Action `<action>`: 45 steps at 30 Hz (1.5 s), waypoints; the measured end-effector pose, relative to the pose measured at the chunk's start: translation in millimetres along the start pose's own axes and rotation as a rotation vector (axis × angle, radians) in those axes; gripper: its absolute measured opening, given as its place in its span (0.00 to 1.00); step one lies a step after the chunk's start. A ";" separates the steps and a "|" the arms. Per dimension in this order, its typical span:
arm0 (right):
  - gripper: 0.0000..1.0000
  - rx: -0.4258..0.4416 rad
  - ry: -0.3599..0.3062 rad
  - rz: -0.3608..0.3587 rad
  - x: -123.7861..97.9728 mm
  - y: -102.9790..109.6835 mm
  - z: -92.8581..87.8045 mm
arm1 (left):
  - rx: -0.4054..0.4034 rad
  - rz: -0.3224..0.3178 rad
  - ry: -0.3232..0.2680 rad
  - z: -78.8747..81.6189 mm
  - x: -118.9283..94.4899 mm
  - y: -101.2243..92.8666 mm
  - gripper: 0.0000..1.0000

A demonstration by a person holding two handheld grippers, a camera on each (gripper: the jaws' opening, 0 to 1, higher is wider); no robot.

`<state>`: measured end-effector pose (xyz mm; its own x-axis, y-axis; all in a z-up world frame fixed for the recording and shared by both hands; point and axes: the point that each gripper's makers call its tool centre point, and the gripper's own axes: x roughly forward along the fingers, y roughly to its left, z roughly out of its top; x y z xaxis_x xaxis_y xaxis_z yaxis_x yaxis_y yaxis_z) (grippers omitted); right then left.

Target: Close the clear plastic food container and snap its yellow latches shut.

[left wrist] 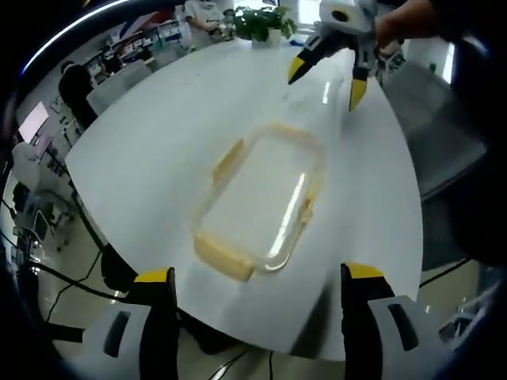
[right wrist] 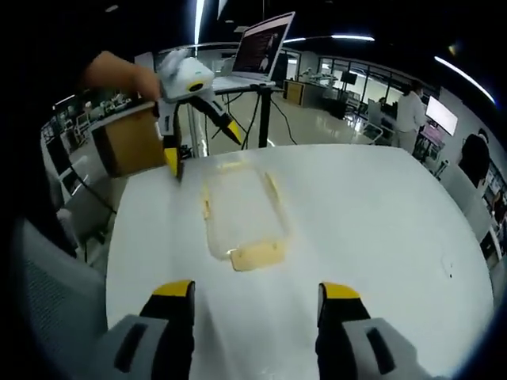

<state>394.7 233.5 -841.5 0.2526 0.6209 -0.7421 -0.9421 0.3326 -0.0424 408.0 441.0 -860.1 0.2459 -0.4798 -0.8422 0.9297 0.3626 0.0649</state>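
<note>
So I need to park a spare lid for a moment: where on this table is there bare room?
Most of the white table is bare. The widest free patch lies between the clear container and the table's far edge, toward the office. Another strip runs between the container's near yellow latch and the right gripper. It is crowded only beyond the container, where the left gripper hovers open.

The clear, glossy plastic food container [left wrist: 257, 202] with matt pale-yellow plastic latches [left wrist: 224, 257] sits on a smooth, glossy white round counter [left wrist: 166, 119] that reflects ceiling lights.

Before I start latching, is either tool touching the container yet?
No, the left tool and right tool hang open, apart from the container.
</note>
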 end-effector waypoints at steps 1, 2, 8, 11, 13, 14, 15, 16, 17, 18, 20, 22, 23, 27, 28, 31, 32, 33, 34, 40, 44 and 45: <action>0.61 -0.008 0.007 0.004 2.1 -0.4 -0.7 | 0.009 -0.006 0.004 0.2 1.0 -0.7 0.85; 0.61 -0.019 0.012 0.006 3.4 -0.5 -1.0 | 0.020 -0.018 0.022 -1.9 3.2 -1.6 0.85; 0.62 -0.022 0.021 0.029 13.0 -4.2 0.4 | 0.063 -0.053 0.065 -8.0 9.2 -2.9 0.86; 0.62 -0.029 0.017 0.034 16.4 -4.0 2.7 | 0.096 -0.081 0.090 -12.2 10.3 -4.2 0.85; 0.62 -0.041 0.017 0.040 19.6 -3.3 4.2 | 0.134 -0.092 0.118 -15.2 10.2 -2.6 0.84; 0.61 -0.058 0.024 0.037 21.0 -3.3 4.1 | 0.147 -0.094 0.118 -14.6 10.0 -0.8 0.84; 0.61 -0.060 0.027 0.039 21.9 -2.9 4.3 | 0.155 -0.096 0.122 -14.5 9.5 0.9 0.84; 0.61 -0.058 0.026 0.043 23.2 -2.5 4.9 | 0.160 -0.091 0.125 -12.3 8.2 3.9 0.83; 0.61 -0.059 0.027 0.046 24.1 -2.1 5.1 | 0.163 -0.095 0.121 -10.3 7.4 4.5 0.83; 0.60 -0.068 0.033 0.045 25.8 -2.0 4.6 | 0.166 -0.105 0.108 -7.1 7.1 4.2 0.83; 0.60 -0.079 0.035 0.050 28.2 -1.0 4.8 | 0.170 -0.109 0.107 -6.3 7.9 5.7 0.81; 0.60 -0.085 0.036 0.057 30.2 -0.4 6.1 | 0.187 -0.116 0.117 -8.0 9.5 7.2 0.79; 0.61 -0.083 0.033 0.058 31.2 -1.0 7.3 | 0.201 -0.122 0.114 -7.0 9.1 6.7 0.77; 0.59 -0.109 0.027 0.066 37.2 -3.9 11.6 | 0.238 -0.133 0.122 -7.0 10.0 12.3 0.77; 0.58 -0.119 0.031 0.067 38.7 -4.3 12.2 | 0.241 -0.136 0.122 -6.9 10.3 13.8 0.76; 0.56 -0.135 0.038 0.067 41.7 -6.1 13.5 | 0.262 -0.155 0.138 -9.4 11.9 15.3 0.73; 0.56 -0.132 0.040 0.068 42.1 -6.4 14.3 | 0.282 -0.161 0.143 -9.9 12.1 15.5 0.72; 0.56 -0.128 0.041 0.071 42.9 -6.5 15.3 | 0.309 -0.169 0.149 -10.2 12.3 15.7 0.70; 0.55 -0.132 0.040 0.073 44.0 -6.8 15.4 | 0.335 -0.167 0.152 -9.7 12.7 17.6 0.69; 0.55 -0.168 0.077 0.088 50.7 -5.8 12.1 | 0.379 -0.198 0.153 -9.4 18.2 20.4 0.64; 0.50 -0.194 0.085 0.082 54.6 -4.2 13.7 | 0.406 -0.219 0.160 -8.7 20.9 20.4 0.60; 0.50 -0.199 0.091 0.088 56.4 -4.0 12.2 | 0.408 -0.223 0.160 -8.3 21.7 20.9 0.58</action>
<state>415.5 275.8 -875.0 0.1554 0.5715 -0.8058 -0.9868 0.1282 -0.0993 430.5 444.8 -881.4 0.0129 -0.3695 -0.9291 0.9944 -0.0929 0.0507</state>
